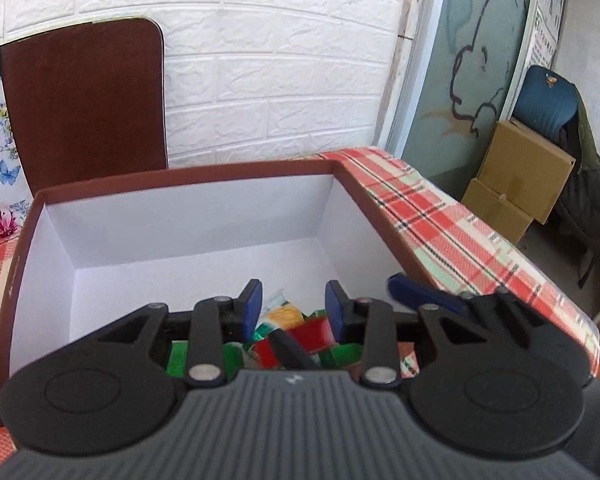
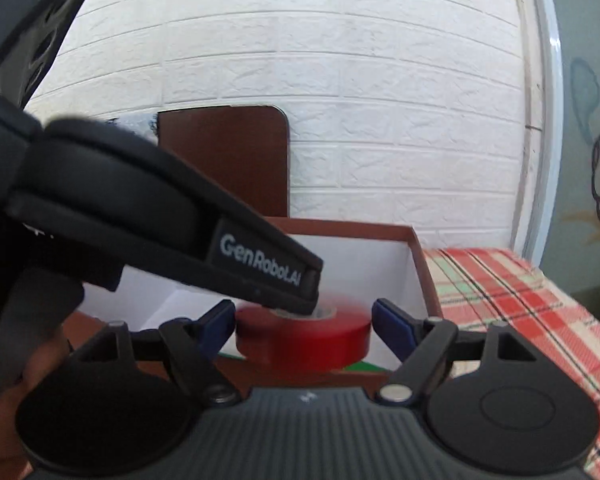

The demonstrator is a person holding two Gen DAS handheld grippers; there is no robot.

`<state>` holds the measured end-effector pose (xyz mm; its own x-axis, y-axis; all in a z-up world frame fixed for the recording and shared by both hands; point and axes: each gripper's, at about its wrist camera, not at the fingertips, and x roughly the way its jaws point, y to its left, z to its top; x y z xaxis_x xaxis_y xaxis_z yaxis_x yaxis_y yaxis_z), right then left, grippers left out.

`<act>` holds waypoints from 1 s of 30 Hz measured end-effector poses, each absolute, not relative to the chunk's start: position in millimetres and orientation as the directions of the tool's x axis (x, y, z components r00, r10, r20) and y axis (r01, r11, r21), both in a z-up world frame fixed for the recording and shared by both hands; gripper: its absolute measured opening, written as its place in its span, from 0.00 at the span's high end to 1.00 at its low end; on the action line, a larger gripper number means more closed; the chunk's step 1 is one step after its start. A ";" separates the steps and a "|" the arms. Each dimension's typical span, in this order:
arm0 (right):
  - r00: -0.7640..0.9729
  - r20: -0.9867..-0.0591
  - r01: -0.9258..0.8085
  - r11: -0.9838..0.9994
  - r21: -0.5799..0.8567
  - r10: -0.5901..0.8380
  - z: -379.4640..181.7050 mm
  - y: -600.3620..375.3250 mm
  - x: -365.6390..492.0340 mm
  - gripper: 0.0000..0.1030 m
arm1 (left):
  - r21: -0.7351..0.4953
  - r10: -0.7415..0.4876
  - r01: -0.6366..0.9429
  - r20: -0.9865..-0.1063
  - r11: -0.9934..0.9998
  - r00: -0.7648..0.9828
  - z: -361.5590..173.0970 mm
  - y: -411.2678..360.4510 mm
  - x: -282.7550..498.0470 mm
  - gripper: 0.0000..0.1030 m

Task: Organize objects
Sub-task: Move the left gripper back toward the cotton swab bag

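Observation:
An open brown box (image 1: 188,178) with a white inside stands on the plaid tablecloth; it also shows in the right wrist view (image 2: 424,264). My left gripper (image 1: 294,312) is open and empty over the box's near end, above a heap of red, green and orange packets (image 1: 312,332). My right gripper (image 2: 304,326) is open around a red roll of tape (image 2: 304,340), blurred, above the box's near rim with small gaps to both blue pads. The left gripper's body (image 2: 160,216) crosses in front of it. One blue finger of the right gripper (image 1: 420,292) shows in the left wrist view.
The box's brown lid (image 1: 84,104) leans upright against the white brick wall behind the box. The plaid tablecloth (image 1: 440,216) runs to the table's right edge. Cardboard boxes (image 1: 516,176) and a blue chair (image 1: 548,100) stand on the floor at the right.

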<state>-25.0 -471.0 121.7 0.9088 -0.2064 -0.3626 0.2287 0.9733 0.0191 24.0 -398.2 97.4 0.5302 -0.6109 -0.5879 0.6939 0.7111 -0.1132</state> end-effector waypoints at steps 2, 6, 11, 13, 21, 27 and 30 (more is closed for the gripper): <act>0.922 -0.312 0.247 0.969 0.015 -0.231 123.7 -460.0 -35.1 0.23 | -0.108 -0.622 0.705 -0.577 0.701 0.530 100.1 -387.5 18.2 0.64; 0.939 -0.264 0.241 0.969 0.050 -0.220 121.9 -441.3 -67.0 0.21 | -0.127 -0.656 0.722 -0.545 0.681 0.523 102.1 -357.0 -1.7 0.64; 0.933 -0.343 0.151 0.984 0.098 -0.109 101.6 -424.2 -96.0 0.21 | -0.160 -0.660 0.699 -0.524 0.697 0.538 89.7 -294.4 -25.7 0.58; 0.914 -0.401 0.104 0.991 0.081 -0.063 98.4 -402.1 -97.5 0.21 | -0.155 -0.615 0.654 -0.550 0.740 0.565 75.0 -266.1 -25.5 0.58; 0.826 -0.545 -0.117 0.990 0.080 0.142 86.8 -331.4 -63.1 0.29 | 0.038 -0.202 0.298 -0.651 0.954 0.732 6.8 -144.2 5.2 0.58; 0.810 -0.551 -0.234 0.972 0.011 0.201 101.5 -279.1 -3.3 0.32 | -0.076 -0.202 0.192 -0.544 0.978 0.814 -11.9 -79.9 4.8 0.42; 0.833 -0.527 -0.258 0.961 -0.105 0.166 104.5 -247.0 32.8 0.32 | -0.136 -0.239 0.197 -0.521 0.971 0.819 -12.0 -75.2 5.9 0.42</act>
<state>32.8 -247.0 104.5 0.8334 0.1660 -0.5272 -0.2576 0.9606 -0.1048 5.9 -75.2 -12.0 0.8193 -0.2391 -0.5211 0.1968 0.9710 -0.1360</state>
